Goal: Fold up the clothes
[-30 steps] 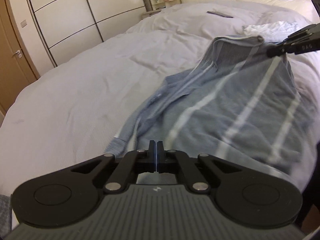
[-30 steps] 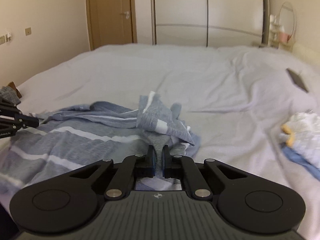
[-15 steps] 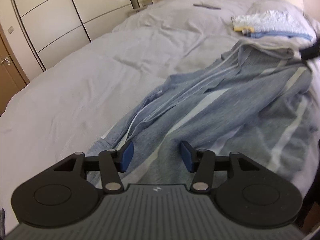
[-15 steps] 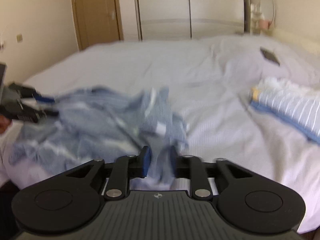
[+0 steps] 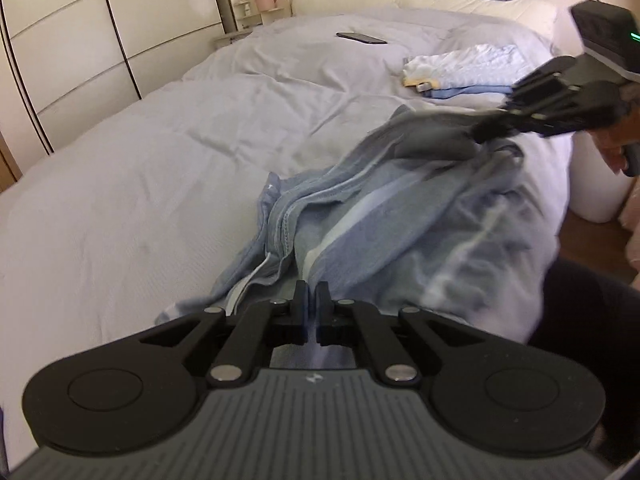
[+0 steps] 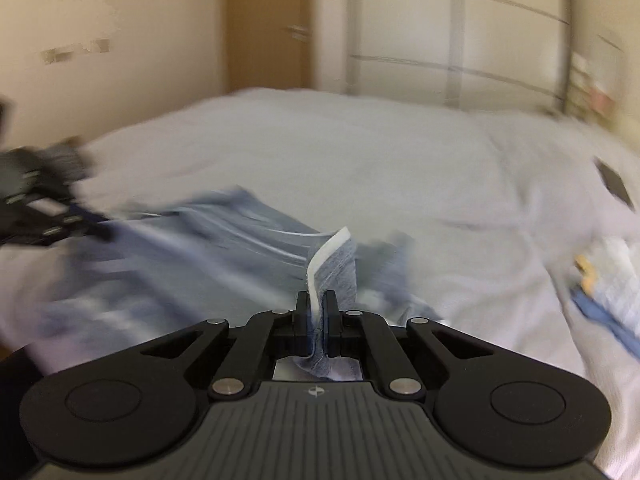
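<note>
A blue-grey garment with white stripes point(image 5: 400, 220) lies crumpled along the near edge of the bed. My left gripper point(image 5: 311, 292) is shut on the garment's near edge. My right gripper point(image 6: 318, 300) is shut on a white-trimmed edge of the same garment point(image 6: 332, 264), which stands up between its fingers. The right gripper also shows in the left wrist view point(image 5: 480, 132), pinching the garment's far end. The left gripper appears blurred at the left of the right wrist view point(image 6: 92, 224).
The bed is covered by a pale grey duvet point(image 5: 160, 168). A folded stack of light blue and white clothes point(image 5: 464, 68) lies near the pillows. A dark phone point(image 5: 362, 38) lies on the duvet farther back. Wardrobe doors point(image 5: 100, 40) stand to the left.
Both grippers opened half a second ago and have shut again on the garment. The garment is more bunched up, and the right wrist view is blurred by motion.
</note>
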`<act>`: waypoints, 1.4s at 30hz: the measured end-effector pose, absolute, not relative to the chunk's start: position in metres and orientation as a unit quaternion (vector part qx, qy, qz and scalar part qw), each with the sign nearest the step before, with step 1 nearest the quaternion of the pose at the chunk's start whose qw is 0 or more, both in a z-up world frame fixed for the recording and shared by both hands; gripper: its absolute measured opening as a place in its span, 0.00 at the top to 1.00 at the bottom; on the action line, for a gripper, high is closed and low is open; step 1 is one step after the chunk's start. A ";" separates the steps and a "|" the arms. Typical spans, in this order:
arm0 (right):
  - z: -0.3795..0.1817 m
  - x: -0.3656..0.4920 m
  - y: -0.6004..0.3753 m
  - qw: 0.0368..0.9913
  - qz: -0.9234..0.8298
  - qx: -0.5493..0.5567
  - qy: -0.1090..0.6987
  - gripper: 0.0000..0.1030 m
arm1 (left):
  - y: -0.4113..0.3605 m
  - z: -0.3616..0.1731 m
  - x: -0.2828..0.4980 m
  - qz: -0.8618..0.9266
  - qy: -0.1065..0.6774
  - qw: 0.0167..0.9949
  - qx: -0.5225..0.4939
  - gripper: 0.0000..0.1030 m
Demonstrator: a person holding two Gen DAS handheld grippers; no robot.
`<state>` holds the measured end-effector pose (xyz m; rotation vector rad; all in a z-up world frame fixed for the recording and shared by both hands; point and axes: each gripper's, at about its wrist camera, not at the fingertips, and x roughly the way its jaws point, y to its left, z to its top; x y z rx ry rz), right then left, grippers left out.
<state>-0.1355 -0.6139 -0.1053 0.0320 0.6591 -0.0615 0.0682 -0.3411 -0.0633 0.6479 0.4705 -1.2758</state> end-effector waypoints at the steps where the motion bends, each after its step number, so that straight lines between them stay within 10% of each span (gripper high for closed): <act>1: -0.104 -0.144 -0.608 0.944 -0.017 0.011 0.329 0.96 | -0.337 -0.058 0.068 -0.577 0.211 0.734 0.290 0.94; 13: -0.120 -0.228 -0.579 0.908 0.040 -0.007 0.417 0.96 | -0.380 -0.041 0.100 -0.556 0.186 0.766 0.263 0.56; 21: -0.102 -0.237 -0.591 0.913 0.051 0.028 0.403 0.90 | -0.434 -0.084 0.133 -0.562 0.243 0.732 0.299 0.54; 23: -0.079 -0.235 -0.607 0.933 0.087 0.100 0.335 0.60 | -0.442 -0.094 0.138 -0.570 0.262 0.716 0.305 0.56; 25: -0.067 -0.224 -0.621 0.947 0.084 0.116 0.287 0.39 | -0.446 -0.101 0.141 -0.580 0.276 0.700 0.311 0.83; 27: -0.068 -0.199 -0.640 0.956 0.052 0.097 0.271 0.39 | -0.448 -0.104 0.141 -0.587 0.279 0.693 0.312 0.97; 36: -0.111 -0.070 -0.724 0.942 0.037 0.121 0.311 0.39 | -0.416 -0.076 0.148 -0.584 0.209 0.738 0.264 0.99; 39: -0.133 -0.050 -0.742 0.919 0.058 0.171 0.351 0.53 | -0.404 -0.067 0.151 -0.575 0.190 0.756 0.249 0.99; 40: -0.134 -0.051 -0.743 0.918 0.056 0.174 0.353 0.84 | -0.400 -0.063 0.151 -0.570 0.184 0.762 0.247 0.99; 42: -0.123 -0.062 -0.738 0.924 0.049 0.164 0.342 0.97 | -0.391 -0.053 0.147 -0.560 0.167 0.772 0.249 0.99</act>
